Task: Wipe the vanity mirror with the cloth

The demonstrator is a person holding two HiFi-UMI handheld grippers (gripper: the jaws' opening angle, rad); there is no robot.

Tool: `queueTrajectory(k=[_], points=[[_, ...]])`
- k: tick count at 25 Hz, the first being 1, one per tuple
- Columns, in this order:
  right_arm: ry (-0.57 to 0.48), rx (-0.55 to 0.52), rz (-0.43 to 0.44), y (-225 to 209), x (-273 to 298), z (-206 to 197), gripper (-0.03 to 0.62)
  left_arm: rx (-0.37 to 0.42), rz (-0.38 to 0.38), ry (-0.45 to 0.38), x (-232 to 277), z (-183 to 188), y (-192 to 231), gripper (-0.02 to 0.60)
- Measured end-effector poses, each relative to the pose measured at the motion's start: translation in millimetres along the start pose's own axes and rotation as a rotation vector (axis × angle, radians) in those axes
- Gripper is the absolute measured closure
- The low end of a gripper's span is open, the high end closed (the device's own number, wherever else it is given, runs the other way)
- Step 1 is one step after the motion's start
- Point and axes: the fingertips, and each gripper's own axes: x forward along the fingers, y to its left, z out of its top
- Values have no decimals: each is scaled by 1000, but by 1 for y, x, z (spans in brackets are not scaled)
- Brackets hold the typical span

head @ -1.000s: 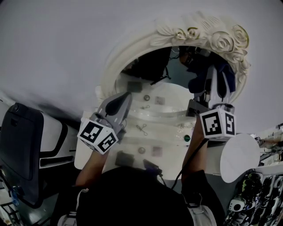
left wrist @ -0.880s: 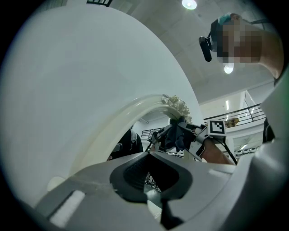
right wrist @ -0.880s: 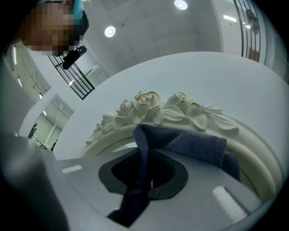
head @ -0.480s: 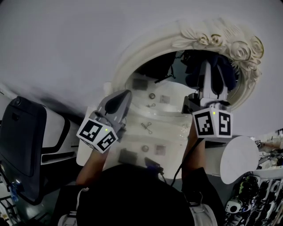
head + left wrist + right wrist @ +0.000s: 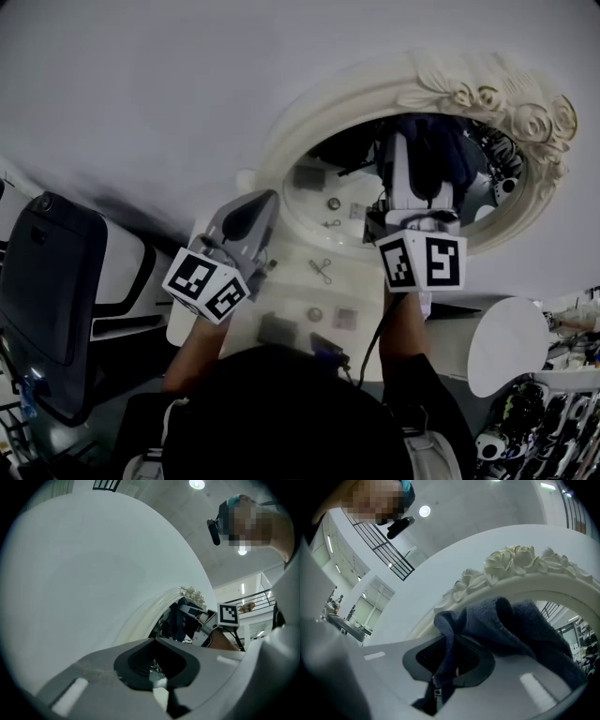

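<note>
The oval vanity mirror with its cream rose-carved frame [image 5: 487, 94] stands at the upper right of the head view. My right gripper [image 5: 419, 178] is shut on a dark blue cloth [image 5: 436, 150] and holds it against the upper middle of the glass [image 5: 328, 192]. In the right gripper view the cloth [image 5: 511, 620] bunches out of the shut jaws just under the carved roses [image 5: 511, 559]. My left gripper [image 5: 246, 220] is shut and empty, hovering by the frame's lower left. From the left gripper view, the frame [image 5: 140, 616] and the cloth [image 5: 180, 620] lie ahead.
A white vanity top [image 5: 281, 300] below the mirror carries small items, among them a metal clip [image 5: 322, 270] and small square pieces. A black chair back [image 5: 42, 281] stands at the left. A round white disc [image 5: 506, 352] sits at the right. The wall behind is plain white.
My right gripper has carried the cloth leftward across the glass, from the mirror's right side toward its middle. The left gripper has stayed in place, still shut.
</note>
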Motion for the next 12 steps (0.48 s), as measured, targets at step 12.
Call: queueTrajectory(k=[12], points=[[90,35,130,61,15,-48,540,-5,28,-7,-13,3,13,580]])
